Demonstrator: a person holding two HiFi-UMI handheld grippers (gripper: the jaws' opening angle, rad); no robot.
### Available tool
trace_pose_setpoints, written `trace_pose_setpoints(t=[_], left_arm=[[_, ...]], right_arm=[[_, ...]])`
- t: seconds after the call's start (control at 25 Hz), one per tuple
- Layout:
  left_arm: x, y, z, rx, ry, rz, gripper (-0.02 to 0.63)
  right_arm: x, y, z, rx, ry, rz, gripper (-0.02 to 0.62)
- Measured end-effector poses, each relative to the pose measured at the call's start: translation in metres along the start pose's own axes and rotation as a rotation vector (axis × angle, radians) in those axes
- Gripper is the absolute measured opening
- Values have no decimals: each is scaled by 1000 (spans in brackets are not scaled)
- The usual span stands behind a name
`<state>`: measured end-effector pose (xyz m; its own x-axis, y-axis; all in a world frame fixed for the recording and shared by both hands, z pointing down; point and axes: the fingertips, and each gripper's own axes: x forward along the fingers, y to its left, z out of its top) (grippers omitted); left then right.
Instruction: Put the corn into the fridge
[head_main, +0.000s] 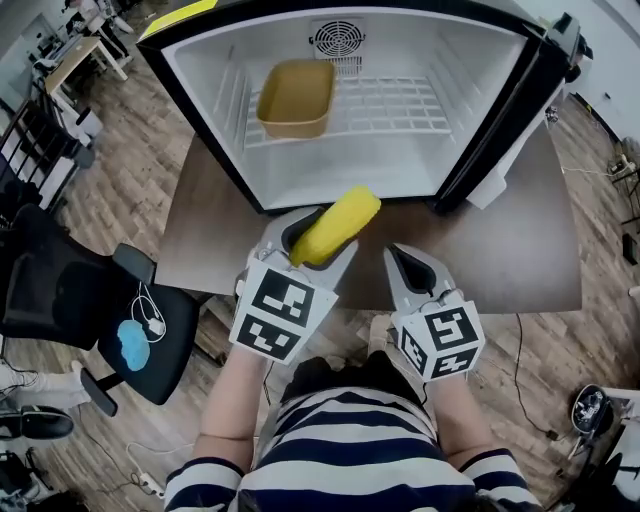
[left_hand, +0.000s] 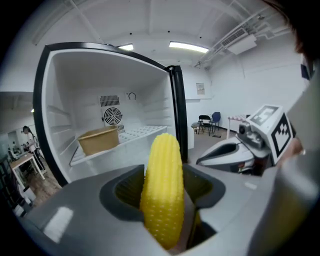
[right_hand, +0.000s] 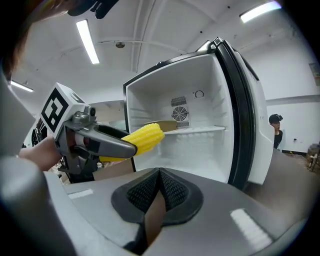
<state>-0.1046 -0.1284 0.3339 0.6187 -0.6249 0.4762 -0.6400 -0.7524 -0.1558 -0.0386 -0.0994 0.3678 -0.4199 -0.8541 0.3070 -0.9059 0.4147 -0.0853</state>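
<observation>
A yellow corn cob (head_main: 338, 225) is clamped in my left gripper (head_main: 312, 240), its tip pointing toward the open fridge (head_main: 340, 170). In the left gripper view the corn (left_hand: 162, 185) stands upright between the jaws, with the fridge interior (left_hand: 115, 130) straight ahead. My right gripper (head_main: 412, 268) hangs to the right of it, jaws pressed together with nothing in them. The right gripper view shows the corn (right_hand: 144, 138) sticking out of the left gripper (right_hand: 95, 142) in front of the fridge (right_hand: 200, 135).
A tan tub (head_main: 296, 97) sits on the fridge's wire shelf (head_main: 390, 105), left side. The fridge door (head_main: 505, 130) stands open to the right. A brown table (head_main: 540, 250) carries the fridge. A black office chair (head_main: 90, 310) stands at the left.
</observation>
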Motion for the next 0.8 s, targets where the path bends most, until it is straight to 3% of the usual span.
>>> trace_pose_setpoints(t=[0.28, 0.8], left_arm=[[43, 7, 40, 14, -8, 27, 0], [96, 28, 109, 48, -12, 104, 0]], right_arm=[[14, -49, 19, -22, -2, 3, -2], [28, -93, 35, -27, -7, 46, -2]])
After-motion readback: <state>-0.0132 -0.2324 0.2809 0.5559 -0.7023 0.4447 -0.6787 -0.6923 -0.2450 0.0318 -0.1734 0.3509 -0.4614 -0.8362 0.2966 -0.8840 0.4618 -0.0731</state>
